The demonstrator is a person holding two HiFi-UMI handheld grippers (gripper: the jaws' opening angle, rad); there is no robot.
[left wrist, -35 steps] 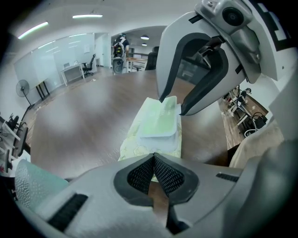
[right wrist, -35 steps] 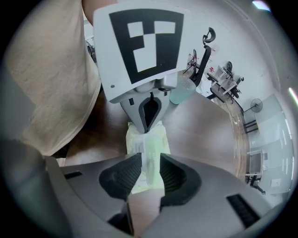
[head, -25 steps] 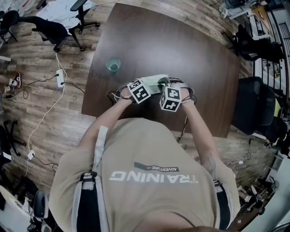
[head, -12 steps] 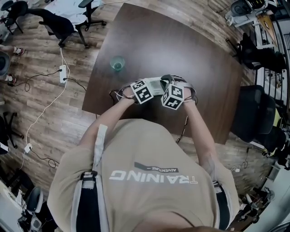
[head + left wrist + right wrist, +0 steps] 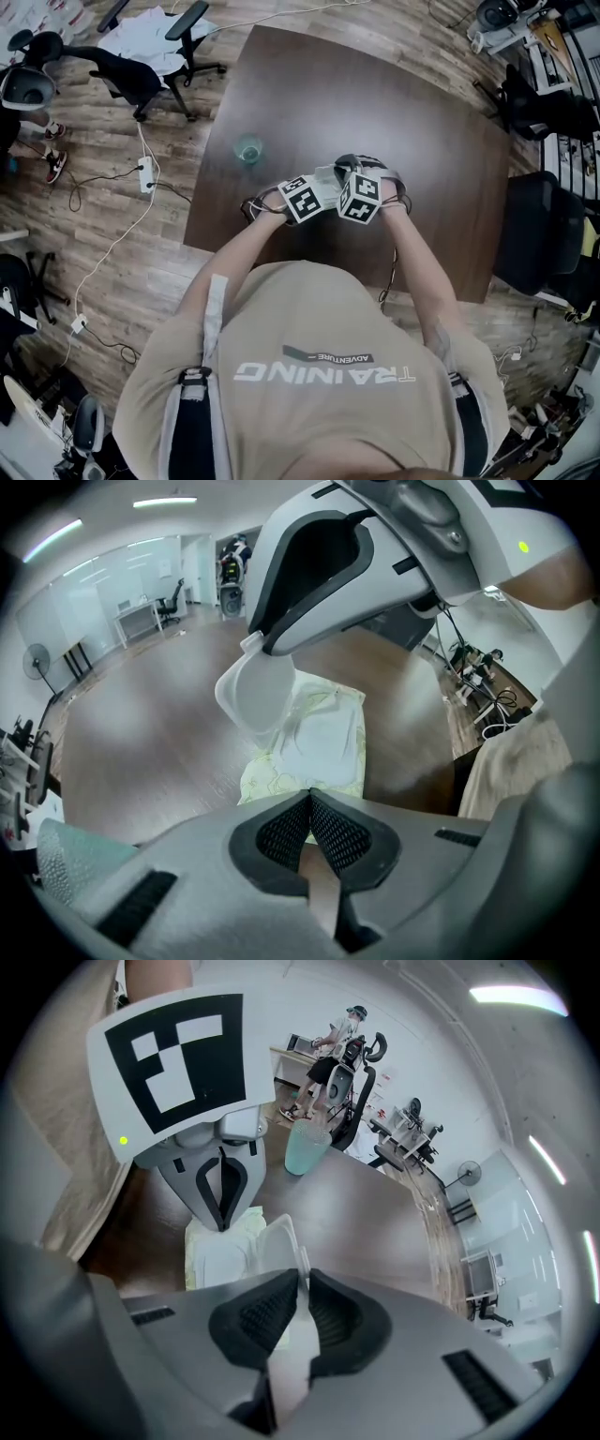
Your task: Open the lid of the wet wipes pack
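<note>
— How are your arms set?

— My left forearm [image 5: 234, 253] and right forearm [image 5: 417, 267] both reach out from my body and converge over the dark brown wooden table [image 5: 375, 94]. Both tools tip steeply down, and their marker cubes sit side by side, nearly touching.

— What does your left gripper have?

— The left gripper [image 5: 309, 794] is clenched, with its pads meeting on the near edge of the pale yellow-green soft wet wipes pack [image 5: 323, 738]. The pack lies flat on the table and stretches away from the jaw tips, straight ahead of them.

— And the right one?

— The right gripper [image 5: 302, 1283] comes in from the opposite end, tip to tip with the left, and is clamped on the white translucent plastic flip lid [image 5: 272, 1246]. The lid's edge runs up between its two pads. From the left gripper, the lid stands raised off the pack's top, just ahead and slightly left, under the right gripper's nose.

— Anything else near you?

— A translucent teal plastic cup [image 5: 248, 148] stands upright on the table, well apart from the pack, beyond the left gripper and off to its left.
</note>
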